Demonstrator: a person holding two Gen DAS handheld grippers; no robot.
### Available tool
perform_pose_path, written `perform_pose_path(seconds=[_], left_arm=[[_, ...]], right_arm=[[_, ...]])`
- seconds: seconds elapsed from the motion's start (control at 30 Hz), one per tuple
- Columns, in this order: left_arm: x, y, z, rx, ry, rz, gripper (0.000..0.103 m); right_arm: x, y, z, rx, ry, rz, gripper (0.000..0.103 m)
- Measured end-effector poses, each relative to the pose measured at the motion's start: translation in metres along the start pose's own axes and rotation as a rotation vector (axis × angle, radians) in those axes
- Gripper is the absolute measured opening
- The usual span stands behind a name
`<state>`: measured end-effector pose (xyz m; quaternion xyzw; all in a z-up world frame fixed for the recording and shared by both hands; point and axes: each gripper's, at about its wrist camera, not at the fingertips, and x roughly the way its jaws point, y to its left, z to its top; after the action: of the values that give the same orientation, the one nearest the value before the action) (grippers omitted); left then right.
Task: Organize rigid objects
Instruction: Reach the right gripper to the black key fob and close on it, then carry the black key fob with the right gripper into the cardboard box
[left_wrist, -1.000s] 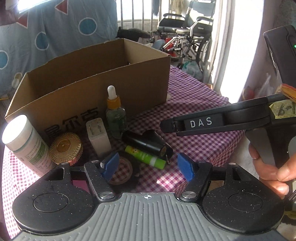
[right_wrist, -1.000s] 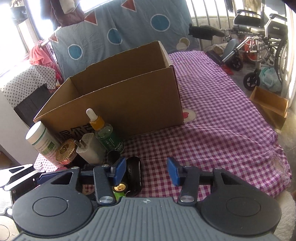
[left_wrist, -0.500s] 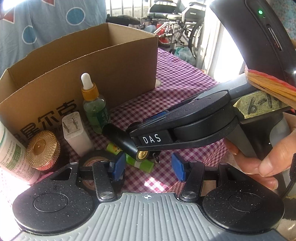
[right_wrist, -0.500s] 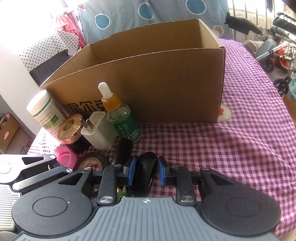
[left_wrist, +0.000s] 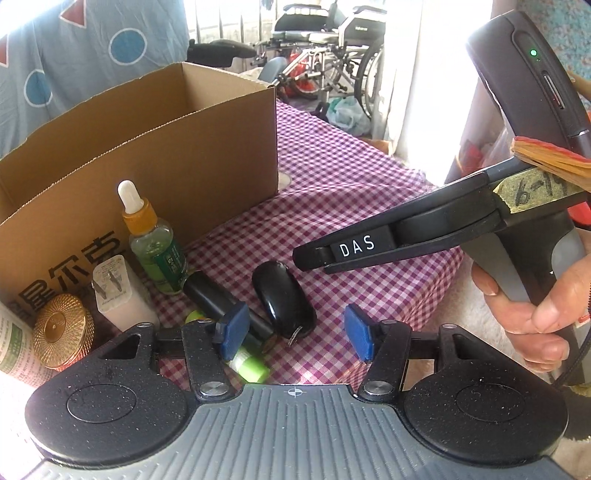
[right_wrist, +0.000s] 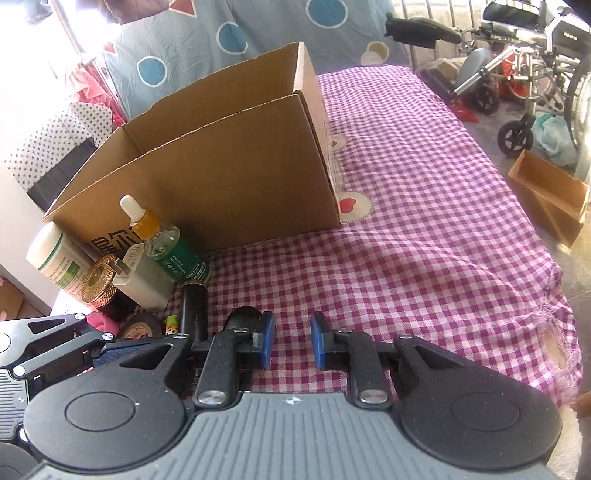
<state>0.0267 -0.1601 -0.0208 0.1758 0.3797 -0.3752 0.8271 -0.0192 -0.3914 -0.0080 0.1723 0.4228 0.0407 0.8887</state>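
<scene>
A black oval key fob (left_wrist: 284, 299) lies on the checked cloth (right_wrist: 424, 258), beside a black cylinder (left_wrist: 218, 299) and a green tube (left_wrist: 247, 363). My left gripper (left_wrist: 295, 334) hovers just short of them; its jaws are opening and the pads press on nothing. My right gripper (right_wrist: 292, 339) shows only cloth in its narrow gap and its jaws are closing. The fob (right_wrist: 242, 317) lies just left of its left finger. In the left wrist view the right gripper (left_wrist: 310, 258) hangs above and right of the fob. An open cardboard box (right_wrist: 221, 177) stands behind.
Against the box front stand a dropper bottle (right_wrist: 173, 251), a white charger (right_wrist: 142, 284), a gold-lidded jar (right_wrist: 98, 280) and a white bottle (right_wrist: 55, 258). A tape roll (right_wrist: 142, 325) and a pink thing (right_wrist: 103, 321) lie nearby. A wheelchair (right_wrist: 535, 55) and a small box (right_wrist: 550, 199) sit beyond the bed edge.
Half a second ago the fob sat between the right pads; now it lies left of them, and the jaws have narrowed on nothing. The right gripper has drawn back to the right.
</scene>
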Motion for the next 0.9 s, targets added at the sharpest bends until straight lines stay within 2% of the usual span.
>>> perform_pose_path(seconds=[0.1,0.2,0.33,0.53,0.63,0.77,0.9], left_arm=[[0.003,-0.005,0.006,0.028,-0.007,0.003,0.058],[0.016,-0.008,0.01,0.043,0.03,0.018,0.057],[0.03,-0.007,0.015,0.029,0.087,-0.008,0.057],[0.038,-0.01,0.019,0.024,0.107,0.023,0.059],[0.043,-0.01,0.021,0.005,0.111,0.018,0.064],[0.048,-0.007,0.026,-0.047,0.097,-0.012,0.065],[0.053,-0.013,0.033,-0.05,0.077,-0.059,0.062]], right_arm=[[-0.006,-0.015,-0.003,0.11,0.004,0.1,0.023],[-0.005,-0.015,-0.006,0.164,0.018,0.159,0.024],[0.004,-0.011,-0.01,0.192,0.048,0.187,0.024],[0.015,-0.01,-0.009,0.198,0.062,0.249,0.024],[0.018,-0.01,-0.008,0.195,0.063,0.274,0.024],[0.016,-0.017,-0.007,0.202,0.046,0.278,0.018],[-0.003,-0.032,-0.003,0.204,0.005,0.263,0.016]])
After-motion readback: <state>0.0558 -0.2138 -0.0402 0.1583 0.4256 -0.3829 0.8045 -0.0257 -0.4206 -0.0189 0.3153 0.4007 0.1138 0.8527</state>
